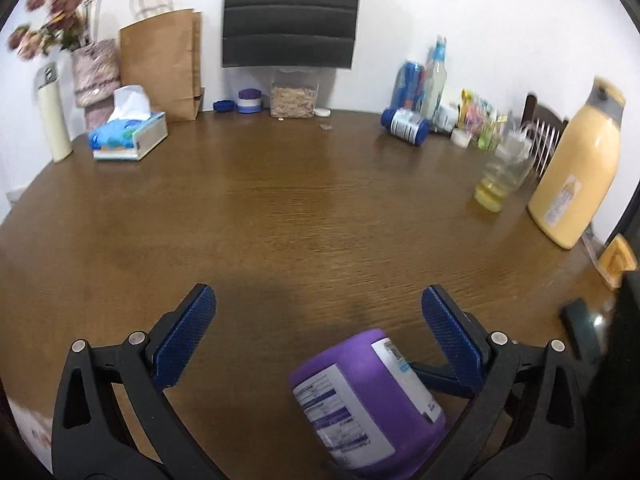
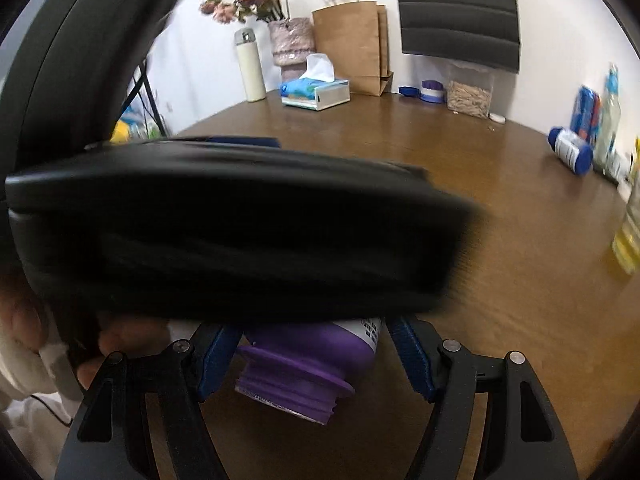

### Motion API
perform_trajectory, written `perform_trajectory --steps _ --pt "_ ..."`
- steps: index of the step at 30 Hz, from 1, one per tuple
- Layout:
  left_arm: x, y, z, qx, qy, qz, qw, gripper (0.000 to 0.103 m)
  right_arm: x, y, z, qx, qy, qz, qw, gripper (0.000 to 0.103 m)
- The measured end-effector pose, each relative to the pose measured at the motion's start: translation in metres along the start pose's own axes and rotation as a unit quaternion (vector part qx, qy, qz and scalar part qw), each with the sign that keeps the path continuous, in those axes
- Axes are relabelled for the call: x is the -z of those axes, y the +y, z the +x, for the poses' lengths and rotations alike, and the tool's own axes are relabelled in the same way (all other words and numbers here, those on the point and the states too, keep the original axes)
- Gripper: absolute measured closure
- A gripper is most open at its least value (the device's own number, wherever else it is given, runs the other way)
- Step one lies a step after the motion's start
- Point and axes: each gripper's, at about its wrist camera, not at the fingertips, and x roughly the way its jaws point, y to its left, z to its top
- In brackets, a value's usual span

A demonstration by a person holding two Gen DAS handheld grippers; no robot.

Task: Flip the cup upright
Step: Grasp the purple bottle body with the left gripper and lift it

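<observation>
**Left wrist view: purple cup still tipped, gripped by neither tool**

Left wrist view looks across a round brown wooden table (image 1: 320, 208). The left gripper (image 1: 318, 312), a black tool with blue textured pads, has its jaws spread wide apart and holds nothing. Low in the frame, between the jaws and nearer the right-hand one, sits the purple plastic cup with white printed labels (image 1: 366, 404). It leans at an angle, its closed base pointing up and away from the camera, so it is not upright. Whether it touches the right-hand pad cannot be told.

Right wrist view shows the right gripper (image 2: 314, 354), also with its blue pads apart. The same cup (image 2: 308, 356) lies between them with its threaded mouth rim facing the camera and slightly downward. No pad clearly presses on it. A large black blurred shape, probably the body of the other tool, crosses the middle of this view and hides the cup's upper part. A bare hand shows at the lower left edge.

At the far edge of the table stand a brown paper bag (image 1: 162, 64), a blue tissue box (image 1: 128, 136) and a yellow jug (image 1: 576, 168), all well apart from the cup.

Progress, as a judgement: the flip is not finished. The cup is framed by both tools but clamped by neither. What remains is closing on the cup, turning its mouth upward and setting it down on its base.
</observation>
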Motion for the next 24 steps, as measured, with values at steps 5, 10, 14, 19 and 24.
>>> perform_trajectory --steps 5,10,14,19,24 --pt "0.005 0.008 0.023 -0.014 0.041 -0.001 0.9991 0.002 0.006 -0.015 -0.016 0.006 -0.011 0.013 1.000 0.021" --pt "0.008 0.015 0.022 -0.031 0.040 -0.010 0.9987 0.002 0.019 -0.034 -0.036 0.038 -0.021 0.037 0.998 0.021" --pt "0.009 0.017 0.015 -0.029 0.040 -0.016 0.9986 0.002 0.024 -0.046 -0.032 0.089 -0.004 0.055 0.994 0.021" --pt "0.008 -0.001 -0.011 0.024 0.023 0.024 0.9992 0.000 0.028 -0.063 -0.040 0.110 -0.010 0.101 0.989 0.021" --pt "0.012 -0.033 0.005 0.054 0.100 0.113 0.9871 0.000 0.036 -0.074 -0.055 0.142 -0.012 0.122 0.982 0.021"
